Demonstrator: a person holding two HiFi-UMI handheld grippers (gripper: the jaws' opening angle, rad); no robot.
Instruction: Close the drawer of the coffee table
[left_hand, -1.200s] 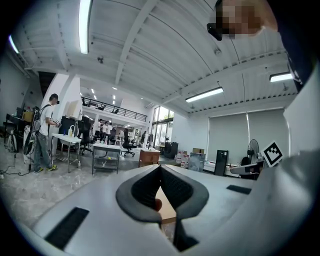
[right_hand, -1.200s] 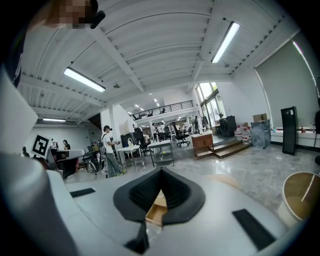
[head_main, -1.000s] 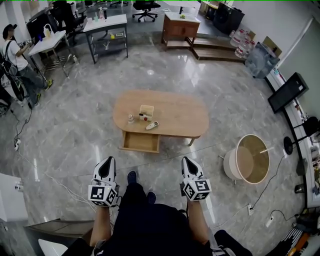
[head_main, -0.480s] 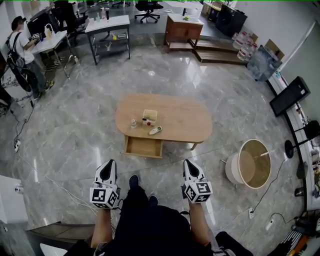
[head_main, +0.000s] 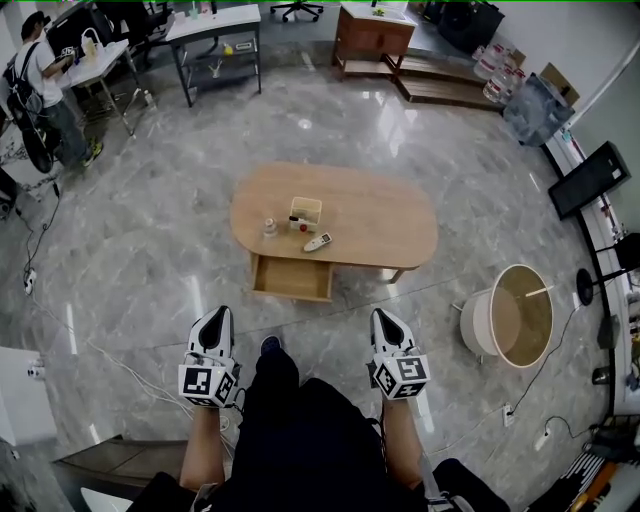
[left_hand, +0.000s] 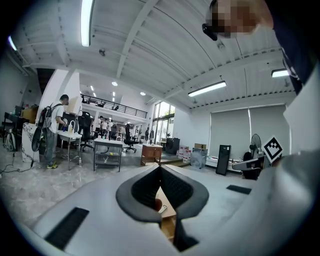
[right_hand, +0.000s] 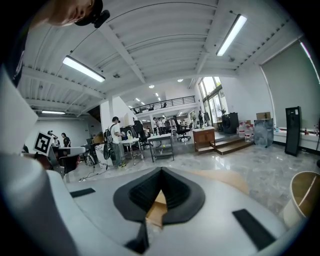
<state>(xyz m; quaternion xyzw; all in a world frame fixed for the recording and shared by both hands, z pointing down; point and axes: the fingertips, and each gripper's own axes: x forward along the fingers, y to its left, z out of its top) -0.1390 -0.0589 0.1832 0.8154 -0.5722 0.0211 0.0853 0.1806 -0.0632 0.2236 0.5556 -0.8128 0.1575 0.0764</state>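
Jutting part-hidden from the coffee table (head_main: 380, 215) mid-frame, the drawer (head_main: 292, 278) stands open; below, left gripper (head_main: 217, 313) and right gripper (head_main: 380, 314) sit pinched closed, empty.

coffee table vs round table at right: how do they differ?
Coffee table is a long oval; round table is circular. Coffee table has an open drawer and small items on top; round table has a white side wall. Both have wood-coloured tops.
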